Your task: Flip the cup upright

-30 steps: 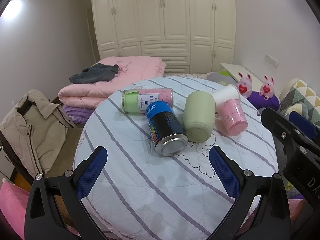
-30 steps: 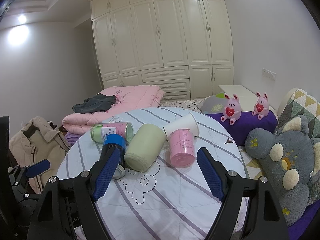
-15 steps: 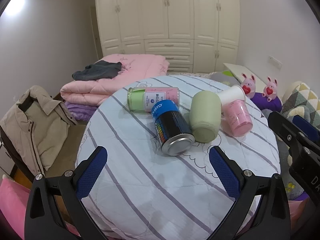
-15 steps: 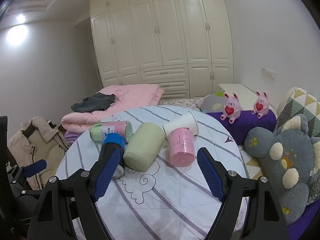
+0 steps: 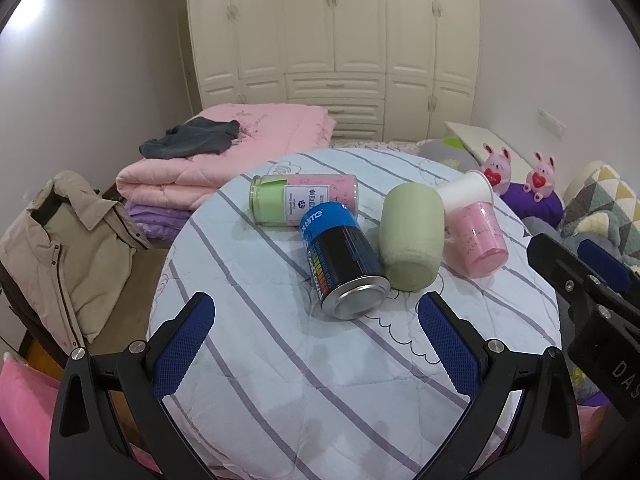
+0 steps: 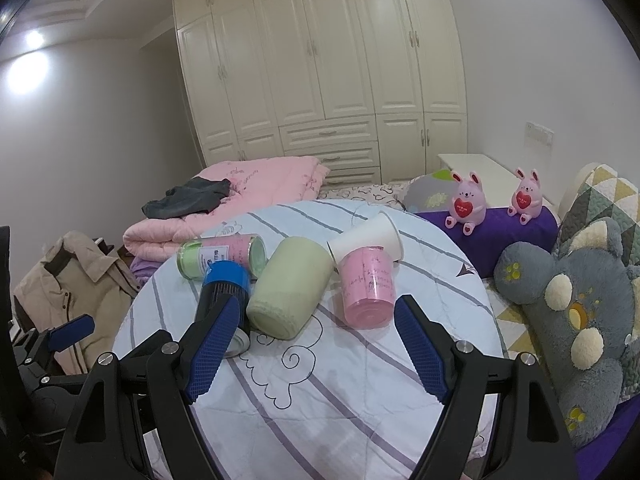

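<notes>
Closing on toppled sage-green matte cup [image 6: 289,288], now nearer ahead between our right gripper [image 6: 316,344] fingers; both grippers released, left gripper [image 5: 316,346] too; grasp pending.

You have a sage-green cup [image 5: 410,240] [image 6: 289,286] | matte, no markings | lying on its side, closed base toward you | centre of frame, right of centre in left view | flanks touching neighbouring containers both sides.

My left tool [image 5: 316,344] has ribbed blue rubbery pads; the can [image 5: 346,264] looks like glossy metal, the counter [image 5: 360,392] quilted cloth.
</notes>
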### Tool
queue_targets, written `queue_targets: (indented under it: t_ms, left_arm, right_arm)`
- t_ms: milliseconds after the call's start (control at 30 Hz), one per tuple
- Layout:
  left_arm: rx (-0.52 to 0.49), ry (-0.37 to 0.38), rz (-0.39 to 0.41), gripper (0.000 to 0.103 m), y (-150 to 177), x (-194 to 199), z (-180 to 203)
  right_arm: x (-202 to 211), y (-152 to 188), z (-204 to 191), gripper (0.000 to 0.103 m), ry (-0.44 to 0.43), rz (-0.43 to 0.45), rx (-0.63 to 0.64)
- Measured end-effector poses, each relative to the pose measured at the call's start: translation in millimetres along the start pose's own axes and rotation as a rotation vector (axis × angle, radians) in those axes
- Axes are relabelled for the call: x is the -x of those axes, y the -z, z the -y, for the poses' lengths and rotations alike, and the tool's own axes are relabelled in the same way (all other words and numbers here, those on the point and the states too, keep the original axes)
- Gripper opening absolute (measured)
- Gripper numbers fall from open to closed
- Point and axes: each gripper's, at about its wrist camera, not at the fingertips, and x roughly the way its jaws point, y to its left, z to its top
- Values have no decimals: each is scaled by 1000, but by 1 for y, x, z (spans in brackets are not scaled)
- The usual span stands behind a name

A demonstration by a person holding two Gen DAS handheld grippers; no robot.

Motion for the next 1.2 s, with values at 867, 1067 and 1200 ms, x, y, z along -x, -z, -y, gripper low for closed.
queue_targets:
  t_ms: [867,1067,1200]
  left_arm:
    - [101,-27,-69,103,-54,-49,-35]
    - [132,-80,-126,103,-69,-78,-54]
    - [145,-81,-177,103,-72,-101,-67]
  right_arm:
    - [-89,-73,-53,81,-189,-219,287]
    - [-144,-87,-92,81,-284,-375,455]
    - [-173,-88,-111,81,-318,-453,553]
